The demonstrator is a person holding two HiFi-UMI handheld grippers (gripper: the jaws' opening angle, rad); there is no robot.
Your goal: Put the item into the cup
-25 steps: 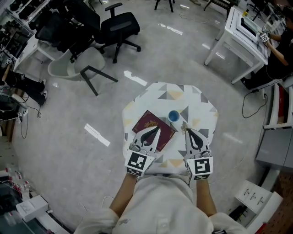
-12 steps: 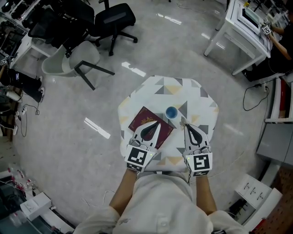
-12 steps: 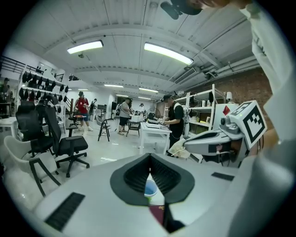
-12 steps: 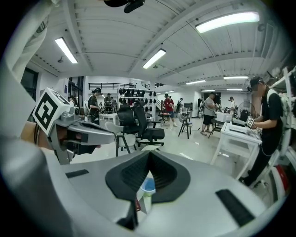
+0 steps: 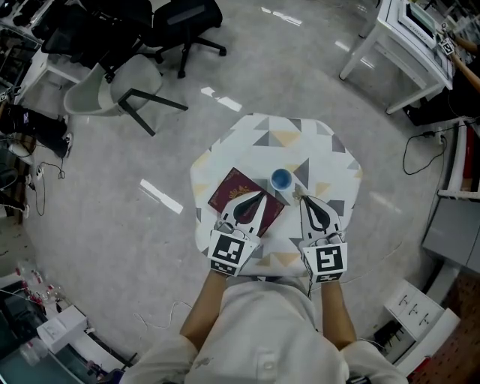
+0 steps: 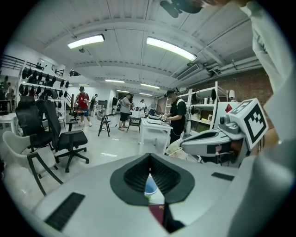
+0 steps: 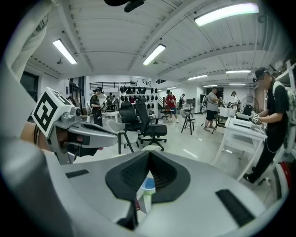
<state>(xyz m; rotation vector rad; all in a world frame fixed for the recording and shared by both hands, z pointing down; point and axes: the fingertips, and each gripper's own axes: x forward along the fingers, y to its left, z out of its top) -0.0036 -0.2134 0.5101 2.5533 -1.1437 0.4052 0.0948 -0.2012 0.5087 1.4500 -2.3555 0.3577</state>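
Note:
A small blue cup (image 5: 281, 178) stands upright near the middle of the patterned table (image 5: 225, 161). A maroon booklet (image 5: 231, 189) with a gold crest lies flat to the cup's left. My left gripper (image 5: 262, 194) hovers over the booklet's near right part, jaws shut with nothing between them. My right gripper (image 5: 301, 197) is just right of the cup, also shut; a tiny pale speck at its tip is too small to identify. Through the left gripper (image 6: 149, 162) I see the cup (image 6: 150, 187) and booklet (image 6: 156, 214). The right gripper (image 7: 149, 155) also faces the cup (image 7: 148, 185).
The table is small and octagonal, with edges close on all sides. Office chairs (image 5: 176, 19) and a pale chair (image 5: 120, 94) stand at the far left on the floor. A white desk (image 5: 409, 37) is at the far right. People stand in the background.
Both grippers keep their places beside the cup, still shut. The head camera has shifted a little, so the table sits slightly higher in the view.

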